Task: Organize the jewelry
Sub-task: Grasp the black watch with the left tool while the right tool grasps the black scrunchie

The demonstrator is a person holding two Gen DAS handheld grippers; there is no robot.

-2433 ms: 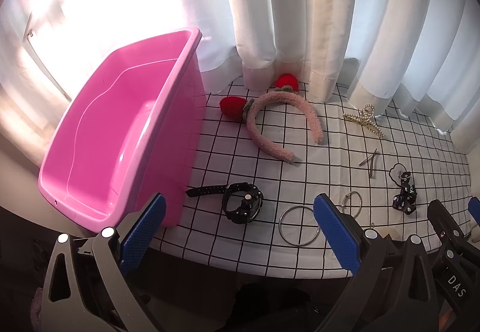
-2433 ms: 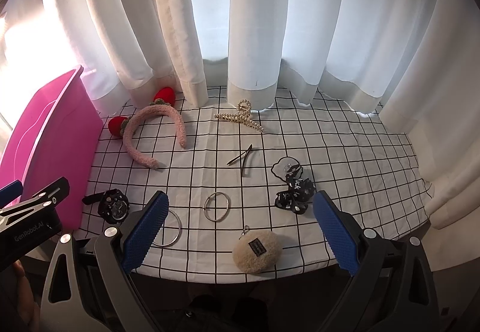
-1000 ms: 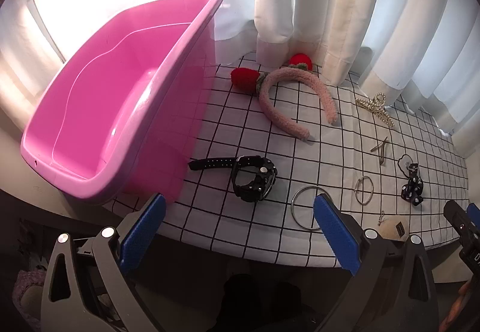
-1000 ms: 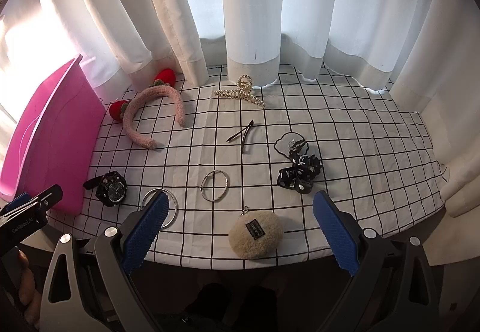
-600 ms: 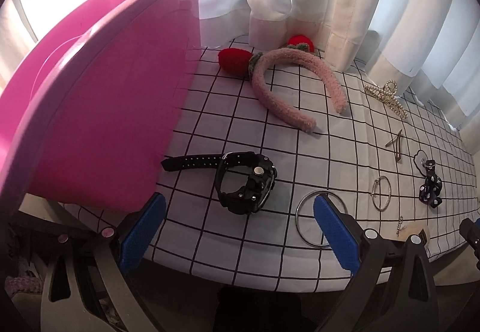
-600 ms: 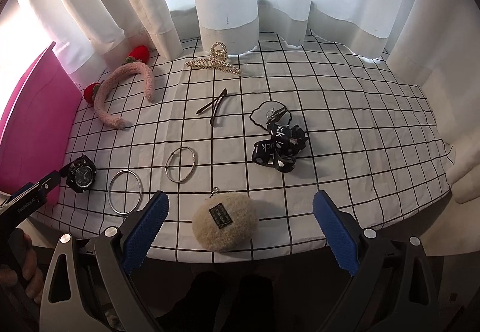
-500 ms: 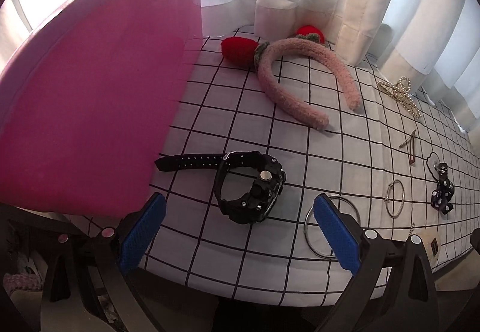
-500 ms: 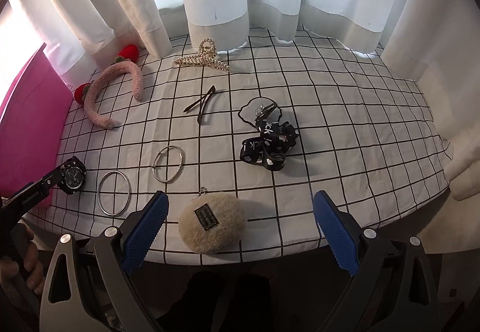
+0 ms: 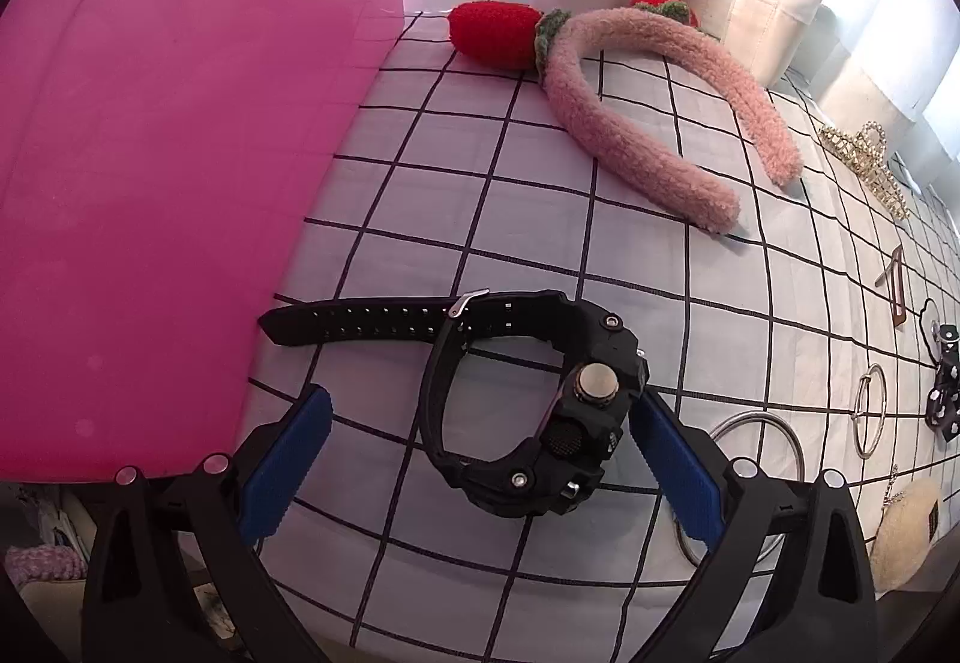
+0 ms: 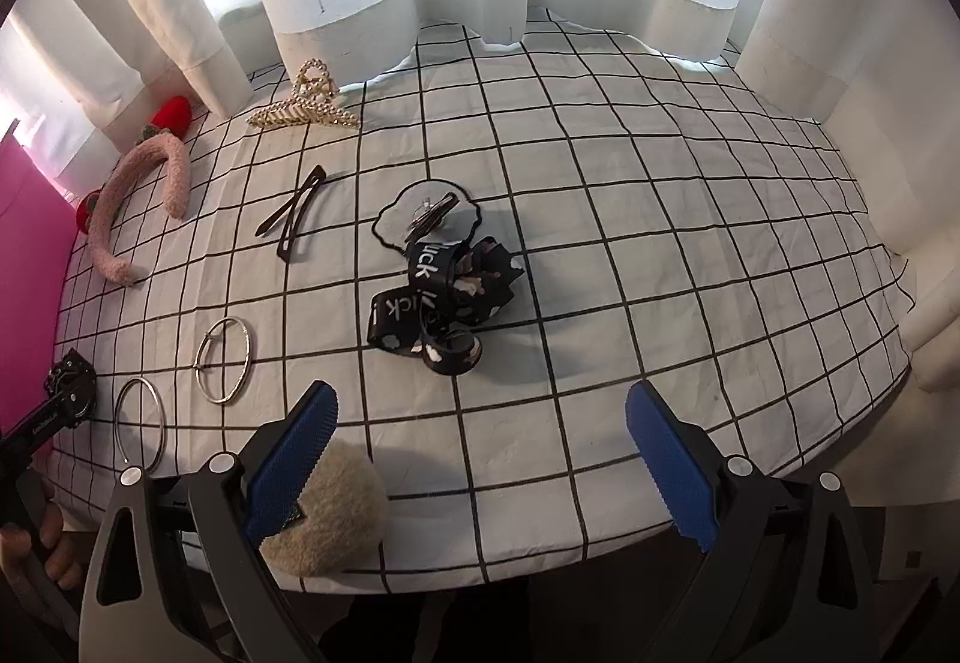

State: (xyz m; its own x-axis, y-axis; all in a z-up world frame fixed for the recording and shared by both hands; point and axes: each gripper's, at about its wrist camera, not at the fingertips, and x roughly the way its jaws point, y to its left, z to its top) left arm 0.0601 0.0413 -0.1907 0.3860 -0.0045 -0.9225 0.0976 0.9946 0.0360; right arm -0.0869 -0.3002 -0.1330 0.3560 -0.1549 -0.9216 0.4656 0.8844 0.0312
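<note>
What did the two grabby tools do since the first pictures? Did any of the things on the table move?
The left tool came forward and down to the black watch, its open jaws now on either side of it, not gripping. The right tool moved in over the checked cloth, open, towards the black ribbon. The pink tub, headband, rings and clips stayed put.

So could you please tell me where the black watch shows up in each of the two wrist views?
Left wrist view: the black watch lies low at centre, between the left gripper's open fingers.
Right wrist view: it sits at the far left edge, beside the pink bin.
Shared landmark: the large silver ring just right of it.
</note>
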